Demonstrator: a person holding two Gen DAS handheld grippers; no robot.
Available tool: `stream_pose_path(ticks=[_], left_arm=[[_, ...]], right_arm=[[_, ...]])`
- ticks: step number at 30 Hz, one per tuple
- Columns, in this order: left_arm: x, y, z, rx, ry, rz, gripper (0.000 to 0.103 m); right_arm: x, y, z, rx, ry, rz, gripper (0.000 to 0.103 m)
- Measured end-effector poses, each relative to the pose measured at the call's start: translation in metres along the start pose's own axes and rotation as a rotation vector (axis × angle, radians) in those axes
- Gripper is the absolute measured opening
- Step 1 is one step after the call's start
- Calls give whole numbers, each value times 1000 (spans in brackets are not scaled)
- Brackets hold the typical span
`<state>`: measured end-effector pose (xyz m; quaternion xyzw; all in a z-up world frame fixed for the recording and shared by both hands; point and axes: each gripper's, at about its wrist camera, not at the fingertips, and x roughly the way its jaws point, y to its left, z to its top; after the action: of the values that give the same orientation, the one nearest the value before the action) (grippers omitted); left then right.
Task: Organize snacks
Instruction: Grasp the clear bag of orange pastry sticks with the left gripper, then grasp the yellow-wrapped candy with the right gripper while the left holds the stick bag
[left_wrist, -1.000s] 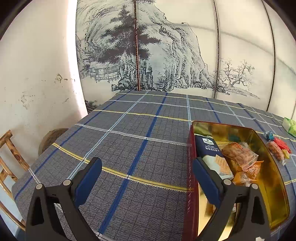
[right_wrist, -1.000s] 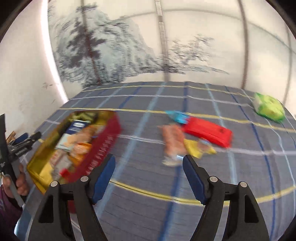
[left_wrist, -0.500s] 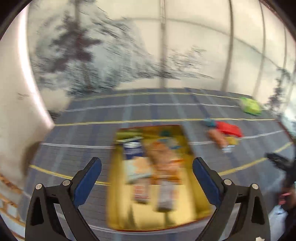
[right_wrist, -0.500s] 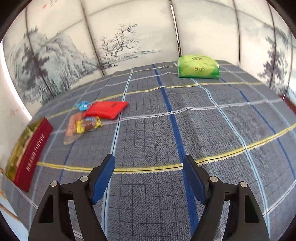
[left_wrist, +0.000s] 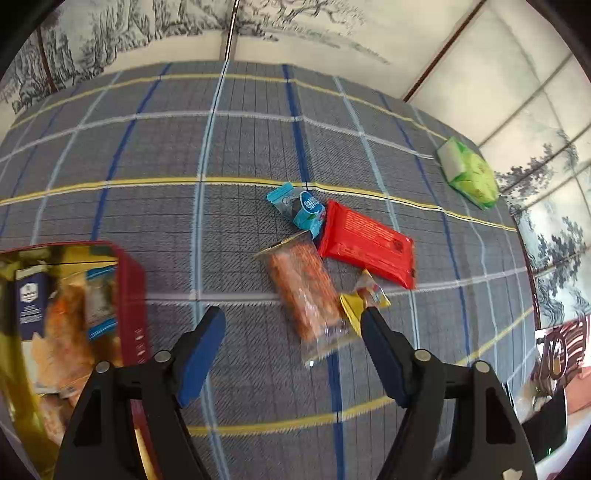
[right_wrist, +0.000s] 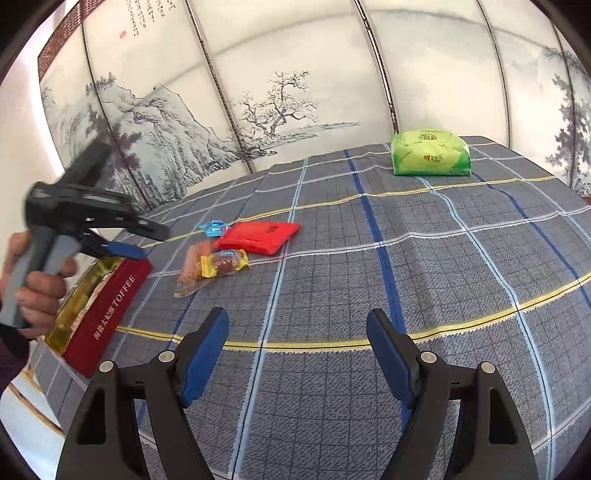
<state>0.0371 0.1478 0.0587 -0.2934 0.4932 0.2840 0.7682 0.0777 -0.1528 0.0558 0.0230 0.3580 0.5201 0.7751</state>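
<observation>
A red tin (left_wrist: 131, 295) with a gold inside holds several snacks at the left; it also shows in the right wrist view (right_wrist: 107, 310). On the checked cloth lie a clear orange snack pack (left_wrist: 303, 291), a red pack (left_wrist: 365, 243), a blue candy (left_wrist: 301, 208) and a yellow candy (left_wrist: 364, 295). The same snacks show in the right wrist view: orange pack (right_wrist: 188, 271), red pack (right_wrist: 258, 236), yellow candy (right_wrist: 223, 262). My left gripper (left_wrist: 293, 325) is open, just above the orange pack. My right gripper (right_wrist: 297, 328) is open and empty over bare cloth.
A green tissue pack (left_wrist: 469, 177) lies at the far right of the table (right_wrist: 461, 280); it also shows in the right wrist view (right_wrist: 430, 153). Painted screen panels (right_wrist: 295, 74) stand behind the table. The table's front edge is near the tin.
My left gripper swung right from over the tin to the loose snacks. My right gripper turned right, away from the snacks, and now faces the middle of the cloth.
</observation>
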Motion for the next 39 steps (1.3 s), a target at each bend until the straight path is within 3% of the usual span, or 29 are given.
stream_pose_path(ticks=[6,9,17,20,24,26,28,32,39], left_arm=[[36,-13,11,-22,39,45,66],[49,-11,13,-49,58,64,60],[56,-22,14,-23,13,118,55],[53,-24,6,31,-21,165,33],[37,-14,-16,47,-51,140,32],[15,-9,-40,62,-105,123,32],[-7,-7,-60,89,-147,103,33],[-32,-5,-85,118,-154,65,33],[-71,3,-110,132,-202,17,33]], right_arm=[[-3,2,0,-10,-17,36,79],[-5,2,-1,-10,-23,45,80],[-3,1,0,-7,-17,39,83],[-1,0,0,4,-8,31,84],[5,-3,2,16,26,22,84],[12,-1,4,2,60,34,84],[20,8,10,-31,94,82,84],[51,37,30,-63,151,182,84],[115,79,55,-166,220,170,84]])
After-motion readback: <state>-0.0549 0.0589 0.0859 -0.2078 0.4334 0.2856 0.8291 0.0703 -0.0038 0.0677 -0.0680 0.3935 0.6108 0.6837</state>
